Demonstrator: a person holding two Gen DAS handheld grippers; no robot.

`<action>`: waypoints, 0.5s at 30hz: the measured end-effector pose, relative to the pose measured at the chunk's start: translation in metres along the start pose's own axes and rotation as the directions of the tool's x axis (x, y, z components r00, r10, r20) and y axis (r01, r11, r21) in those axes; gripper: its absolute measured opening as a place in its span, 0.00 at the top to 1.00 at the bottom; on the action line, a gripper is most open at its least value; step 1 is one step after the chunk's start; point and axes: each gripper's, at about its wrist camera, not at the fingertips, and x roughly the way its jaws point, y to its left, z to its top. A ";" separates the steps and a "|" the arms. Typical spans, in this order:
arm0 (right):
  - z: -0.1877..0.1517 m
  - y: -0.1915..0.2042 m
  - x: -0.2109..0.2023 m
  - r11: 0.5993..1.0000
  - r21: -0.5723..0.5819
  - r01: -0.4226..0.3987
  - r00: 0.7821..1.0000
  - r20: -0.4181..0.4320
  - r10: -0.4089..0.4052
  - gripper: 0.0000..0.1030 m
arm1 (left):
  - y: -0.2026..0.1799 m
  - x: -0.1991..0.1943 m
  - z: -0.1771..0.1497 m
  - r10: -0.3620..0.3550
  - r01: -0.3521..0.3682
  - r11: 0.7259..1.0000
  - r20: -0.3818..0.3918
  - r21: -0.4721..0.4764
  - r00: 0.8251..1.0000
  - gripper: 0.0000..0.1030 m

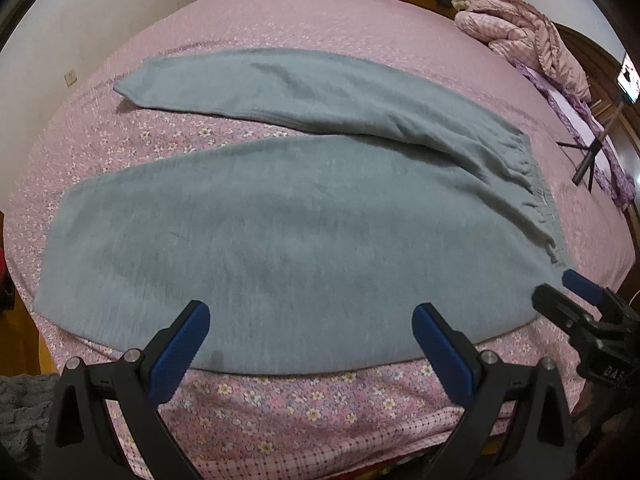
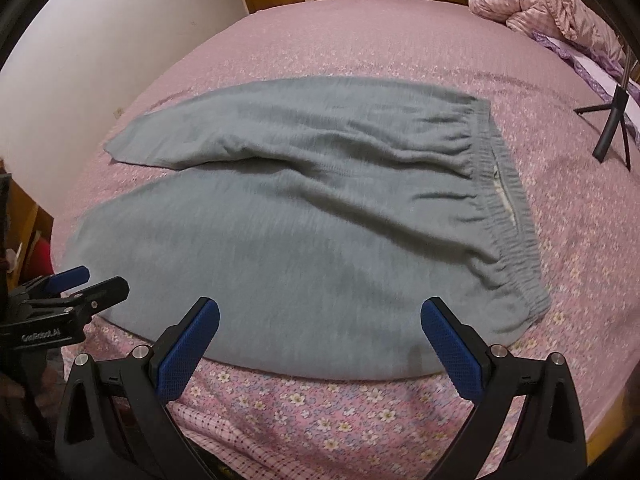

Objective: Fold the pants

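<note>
Grey pants [image 1: 280,232], one pair, two legs apart; two wide-spread tongs [image 1: 310,316] [image 2: 320,312].

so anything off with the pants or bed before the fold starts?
Mostly fine. The grey pants lie flat with legs splayed apart, but fabric is rumpled into ridges near the waistband. A tripod stands on the bed. Both grippers open, holding nothing.

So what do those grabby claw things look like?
Each hand-held gripper, left and right, has a black plastic frame shaped like a wide V, with round silver bolts at the joints. The fingers are lined with flat blue pads with a bumpy grid texture. Small white lettering marks the left one's side. No cables or sleeves show.
</note>
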 end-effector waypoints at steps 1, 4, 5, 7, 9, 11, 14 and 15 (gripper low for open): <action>0.003 -0.002 0.000 1.000 -0.001 0.003 1.000 0.001 -0.003 0.00 | 0.001 0.001 0.001 -0.002 0.002 1.000 -0.003 -0.002 1.000 0.00; 0.011 -0.005 0.002 1.000 0.000 0.009 1.000 0.007 -0.009 0.00 | 0.005 0.007 0.007 -0.003 0.003 1.000 -0.017 -0.001 1.000 0.00; 0.014 -0.006 0.002 1.000 0.001 0.011 1.000 0.007 -0.011 0.00 | 0.006 0.009 0.009 -0.002 0.002 1.000 -0.021 0.000 1.000 0.00; 0.019 -0.009 0.004 1.000 0.003 0.011 1.000 0.007 -0.011 0.00 | 0.007 0.011 0.014 -0.002 0.002 1.000 -0.025 0.002 1.000 0.00; 0.023 -0.011 0.005 1.000 0.005 0.012 1.000 0.005 -0.012 0.00 | 0.009 0.012 0.018 0.000 0.000 1.000 -0.026 0.001 1.000 0.00; 0.027 -0.014 0.006 1.000 0.005 0.013 1.000 0.004 -0.013 0.00 | 0.011 0.012 0.022 0.001 -0.001 1.000 -0.024 0.000 1.000 0.00; 0.032 -0.018 0.007 1.000 0.008 0.014 1.000 0.003 -0.014 0.00 | 0.013 0.013 0.031 0.003 -0.003 1.000 -0.023 0.001 1.000 0.00; 0.034 -0.020 0.007 1.000 0.010 0.012 1.000 0.001 -0.012 0.00 | 0.013 0.013 0.034 0.005 -0.005 1.000 -0.022 0.003 1.000 0.00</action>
